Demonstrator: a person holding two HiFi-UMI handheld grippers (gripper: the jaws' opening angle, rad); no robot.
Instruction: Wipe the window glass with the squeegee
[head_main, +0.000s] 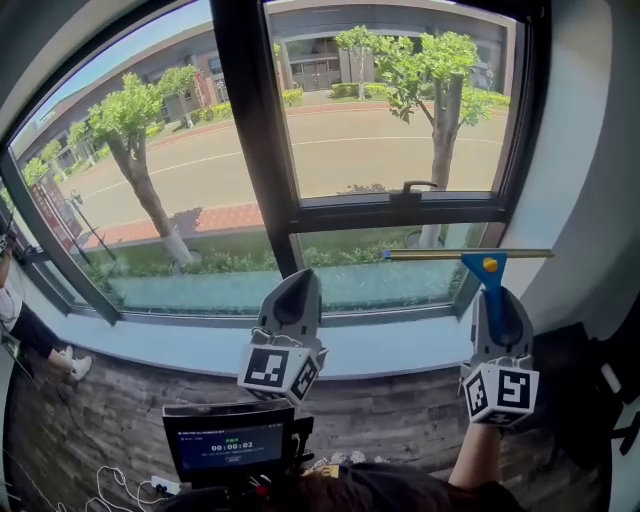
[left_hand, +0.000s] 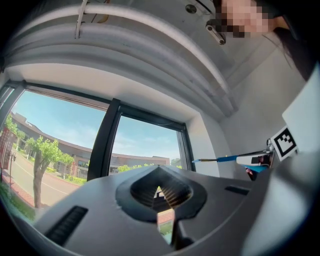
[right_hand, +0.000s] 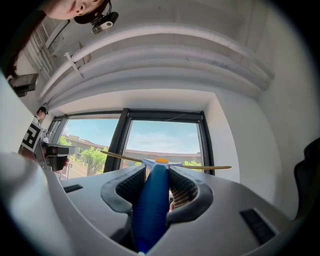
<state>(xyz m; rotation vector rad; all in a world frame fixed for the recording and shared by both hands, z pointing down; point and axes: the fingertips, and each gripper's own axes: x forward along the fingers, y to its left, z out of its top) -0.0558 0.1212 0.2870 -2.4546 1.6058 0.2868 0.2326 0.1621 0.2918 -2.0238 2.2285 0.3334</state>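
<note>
The squeegee (head_main: 468, 255) is held by the right gripper (head_main: 497, 300). Its blue handle is clamped between the two jaws and runs straight out along them, away from the person and toward the window glass (head_main: 370, 280). The brass-coloured blade is carried crosswise at the far end of the handle, so its long axis lies level, left to right, across the lower right pane and just under the horizontal frame bar (head_main: 400, 213).

Whether the blade edge is pressed on the glass or held just off it cannot be told from any view.

The left gripper (head_main: 294, 288) is seen well to the left, in front of the upright mullion (head_main: 250, 120). Its jaws are drawn together to a thin slit and nothing is gripped between them. No part in the stroke appears to be taken by it.

The coming move is judged to turn on the blade's level lie. A wipe would be made at right angles to that axis — down the short pane toward the sill (head_main: 400, 350) — with the edge kept flat on the glass. The right side is the only one placed to do it.
</note>
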